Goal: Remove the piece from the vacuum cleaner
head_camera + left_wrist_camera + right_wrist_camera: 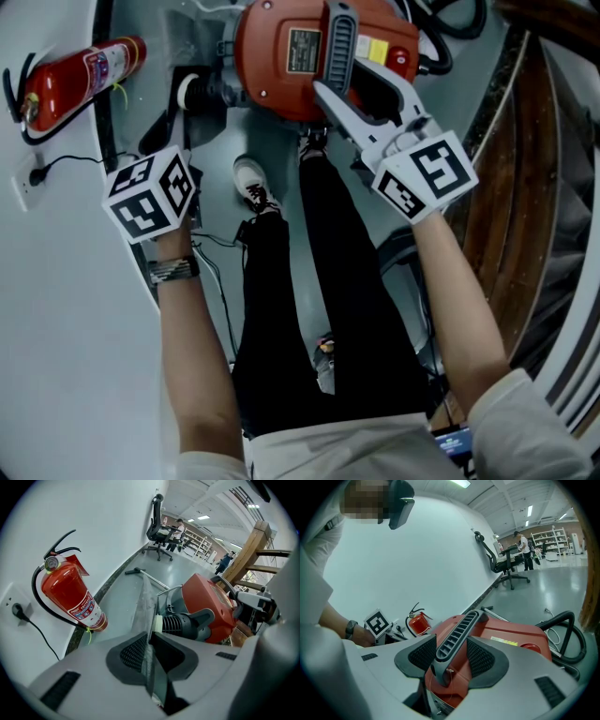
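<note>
Two things could go wrong by the floor's point(123, 597) wall edge: the right gripper point(451, 660), clamped on the grey handle point(458, 629) of the red vacuum cleaner point(513, 637), may slip, or the left gripper point(149, 657), pinching a thin grey strip point(146, 613), may miss the plugged-in black ribbed piece point(182, 623).

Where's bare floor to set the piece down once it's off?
Freest: the floor strip between the fire extinguisher and the vacuum cleaner, running along the wall toward the office chair; only a wand lies there. Crowded: around the person's shoes, with a cable, and right of the vacuum, where the hose and wooden frame close in.
</note>
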`<action>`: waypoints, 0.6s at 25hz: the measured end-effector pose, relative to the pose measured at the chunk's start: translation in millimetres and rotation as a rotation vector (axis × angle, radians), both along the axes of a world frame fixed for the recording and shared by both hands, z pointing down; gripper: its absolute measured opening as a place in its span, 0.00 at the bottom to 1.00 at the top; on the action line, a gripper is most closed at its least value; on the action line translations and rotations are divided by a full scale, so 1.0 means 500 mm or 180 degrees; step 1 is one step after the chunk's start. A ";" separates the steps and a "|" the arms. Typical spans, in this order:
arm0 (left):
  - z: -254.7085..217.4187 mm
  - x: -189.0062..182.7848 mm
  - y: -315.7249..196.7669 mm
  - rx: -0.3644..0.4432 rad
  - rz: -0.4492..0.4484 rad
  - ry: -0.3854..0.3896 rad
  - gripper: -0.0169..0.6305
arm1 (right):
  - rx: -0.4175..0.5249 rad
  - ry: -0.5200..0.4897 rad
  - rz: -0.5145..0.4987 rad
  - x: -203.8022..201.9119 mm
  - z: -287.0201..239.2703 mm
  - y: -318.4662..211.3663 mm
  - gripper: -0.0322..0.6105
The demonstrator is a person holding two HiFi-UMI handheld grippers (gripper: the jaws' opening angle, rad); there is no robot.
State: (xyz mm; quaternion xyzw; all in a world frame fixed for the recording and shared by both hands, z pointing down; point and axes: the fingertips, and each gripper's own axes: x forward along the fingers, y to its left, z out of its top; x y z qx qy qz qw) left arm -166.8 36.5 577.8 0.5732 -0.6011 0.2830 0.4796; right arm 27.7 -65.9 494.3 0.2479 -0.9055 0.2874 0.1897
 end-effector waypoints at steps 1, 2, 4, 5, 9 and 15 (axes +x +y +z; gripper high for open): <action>0.000 0.000 0.000 0.0021 -0.0012 0.0003 0.10 | 0.0001 -0.0001 0.0000 0.000 0.000 0.000 0.37; -0.001 0.000 -0.001 0.0045 -0.0008 -0.0002 0.10 | 0.0003 -0.0001 0.0000 0.000 0.000 0.000 0.37; -0.002 0.001 -0.002 0.0083 0.0059 -0.0038 0.10 | 0.0008 -0.0001 0.0004 0.000 0.000 0.000 0.37; -0.004 0.001 -0.004 0.0094 0.0101 -0.0057 0.10 | 0.0010 -0.0002 0.0005 0.000 0.000 0.000 0.37; -0.007 0.002 -0.009 0.0115 0.0179 -0.0069 0.10 | 0.0007 -0.0003 0.0005 0.001 0.000 0.000 0.37; -0.006 0.000 -0.009 0.0098 0.0150 -0.0061 0.10 | -0.0014 -0.0010 -0.0013 0.000 0.001 0.001 0.37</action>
